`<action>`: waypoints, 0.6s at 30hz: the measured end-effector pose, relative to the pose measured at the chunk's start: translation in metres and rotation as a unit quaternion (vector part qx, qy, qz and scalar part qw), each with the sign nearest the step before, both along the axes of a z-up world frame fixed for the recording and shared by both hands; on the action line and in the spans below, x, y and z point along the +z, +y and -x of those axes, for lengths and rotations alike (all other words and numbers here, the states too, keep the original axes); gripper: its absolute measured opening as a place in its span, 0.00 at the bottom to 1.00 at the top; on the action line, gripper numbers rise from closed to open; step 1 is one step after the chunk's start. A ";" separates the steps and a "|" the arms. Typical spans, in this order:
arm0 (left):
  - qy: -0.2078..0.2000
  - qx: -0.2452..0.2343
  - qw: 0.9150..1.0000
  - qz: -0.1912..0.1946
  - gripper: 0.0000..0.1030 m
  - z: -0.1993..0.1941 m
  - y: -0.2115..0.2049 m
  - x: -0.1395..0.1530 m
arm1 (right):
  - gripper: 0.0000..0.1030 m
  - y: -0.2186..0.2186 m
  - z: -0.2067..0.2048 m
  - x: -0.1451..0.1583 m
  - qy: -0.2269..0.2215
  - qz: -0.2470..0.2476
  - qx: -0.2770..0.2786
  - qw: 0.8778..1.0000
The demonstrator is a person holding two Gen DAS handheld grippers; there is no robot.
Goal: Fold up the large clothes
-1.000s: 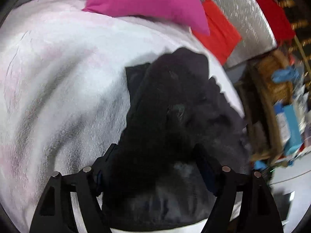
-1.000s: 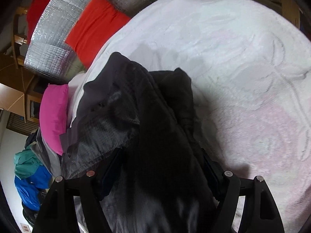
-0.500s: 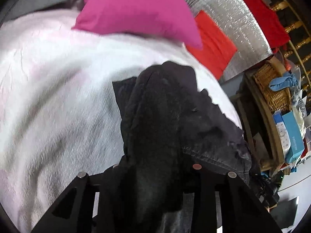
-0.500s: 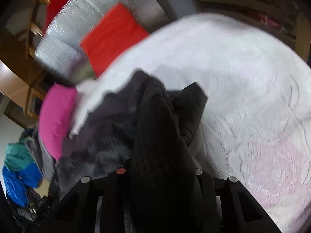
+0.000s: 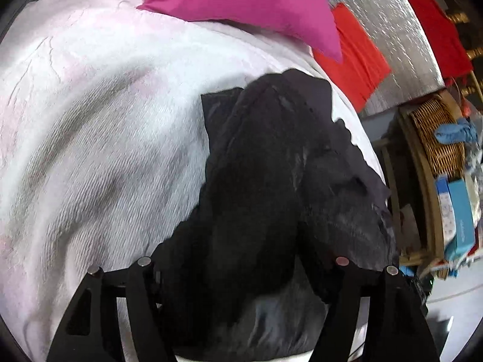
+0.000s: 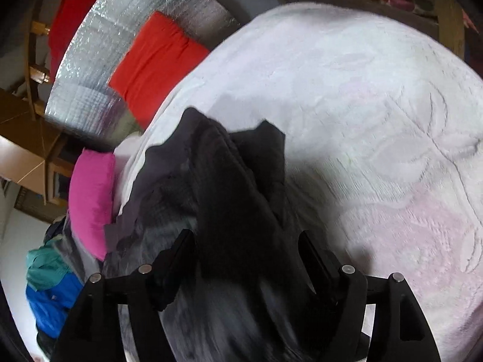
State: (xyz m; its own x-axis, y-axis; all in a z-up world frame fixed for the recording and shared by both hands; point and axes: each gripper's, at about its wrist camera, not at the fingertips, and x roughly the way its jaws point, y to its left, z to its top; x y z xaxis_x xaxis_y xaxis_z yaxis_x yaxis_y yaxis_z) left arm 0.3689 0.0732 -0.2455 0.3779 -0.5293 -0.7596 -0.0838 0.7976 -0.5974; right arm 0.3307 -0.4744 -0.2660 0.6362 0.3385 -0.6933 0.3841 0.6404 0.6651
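Note:
A large black and dark grey garment [image 5: 271,175] lies bunched on the white bed cover [image 5: 105,120]. It also shows in the right wrist view [image 6: 229,187]. My left gripper [image 5: 241,241] stands with its jaws spread wide around the near end of the cloth, which drapes between and over the fingers. My right gripper [image 6: 244,241] likewise has its jaws spread apart, with the cloth heaped between them. The fingertips of both are partly hidden by fabric.
A pink pillow [image 5: 247,3] and a red cushion [image 5: 359,57] lie at the head of the bed against a silver foil panel [image 5: 392,15]. A wicker basket [image 5: 437,132] and boxes stand to the right. Blue and green clothes [image 6: 51,283] are piled off the bed.
Both grippers were closed on the garment half a second ago and have since opened wide. The garment has dropped lower and spread on the bed.

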 end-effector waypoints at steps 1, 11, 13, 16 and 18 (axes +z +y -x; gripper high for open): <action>-0.002 -0.005 1.000 0.002 0.69 0.002 0.001 -0.002 | 0.73 0.000 -0.001 -0.003 0.002 -0.009 0.010 1.000; -0.061 -0.001 0.998 -0.014 0.35 -0.004 0.000 0.006 | 0.40 0.030 -0.008 0.012 -0.048 0.046 0.020 0.998; -0.067 0.012 0.998 -0.012 0.35 -0.009 0.004 0.007 | 0.40 0.030 -0.005 0.012 -0.057 0.053 0.012 0.997; -0.062 0.017 0.998 -0.023 0.41 -0.011 0.003 0.000 | 0.42 0.029 -0.008 -0.003 -0.019 0.071 0.011 0.997; -0.035 0.018 0.999 -0.033 0.55 -0.012 0.000 -0.008 | 0.52 0.020 -0.007 -0.011 -0.011 0.042 0.004 0.999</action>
State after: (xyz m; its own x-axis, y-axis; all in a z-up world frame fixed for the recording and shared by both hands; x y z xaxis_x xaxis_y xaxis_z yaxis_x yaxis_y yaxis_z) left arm 0.3808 0.0736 -0.2530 0.4487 -0.4639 -0.7639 -0.0726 0.8330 -0.5485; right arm 0.3375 -0.4541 -0.2774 0.6499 0.2837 -0.7051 0.3646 0.6976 0.6168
